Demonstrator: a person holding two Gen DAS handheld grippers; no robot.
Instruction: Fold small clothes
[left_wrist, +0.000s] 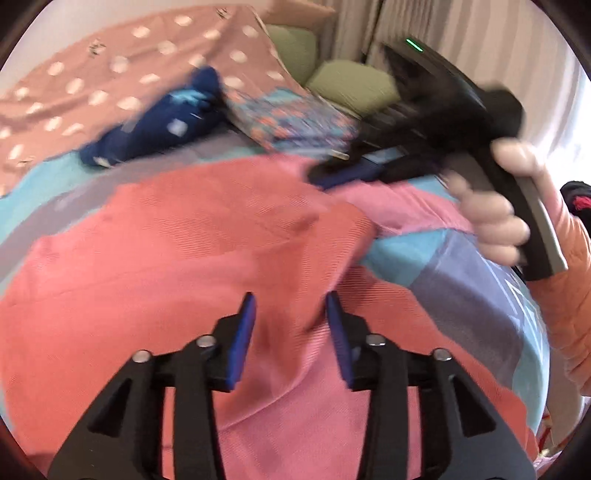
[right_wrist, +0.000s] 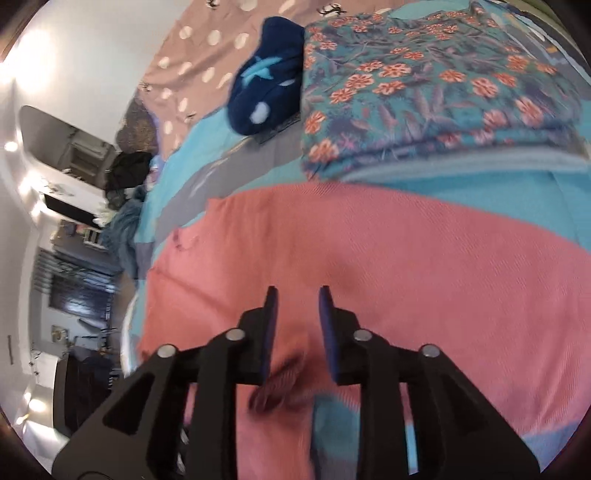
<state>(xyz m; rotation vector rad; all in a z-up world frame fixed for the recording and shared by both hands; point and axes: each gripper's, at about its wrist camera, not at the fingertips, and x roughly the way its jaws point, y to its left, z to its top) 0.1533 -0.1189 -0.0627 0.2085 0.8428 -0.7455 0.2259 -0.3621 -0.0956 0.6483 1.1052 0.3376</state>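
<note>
Our left gripper and right gripper hang parted, pinching nothing, over the coral-pink garment spread below. It looks light and limp; we'd probably pinch an edge beyond the tips.

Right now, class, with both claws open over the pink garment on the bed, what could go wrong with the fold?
1. The pink garment has a doubled-over edge; regrasping may pinch the bedcover underneath.
2. The right claw works near the folded floral garment; a sweep could upset it.
3. The left claw may close on a crease.
</note>
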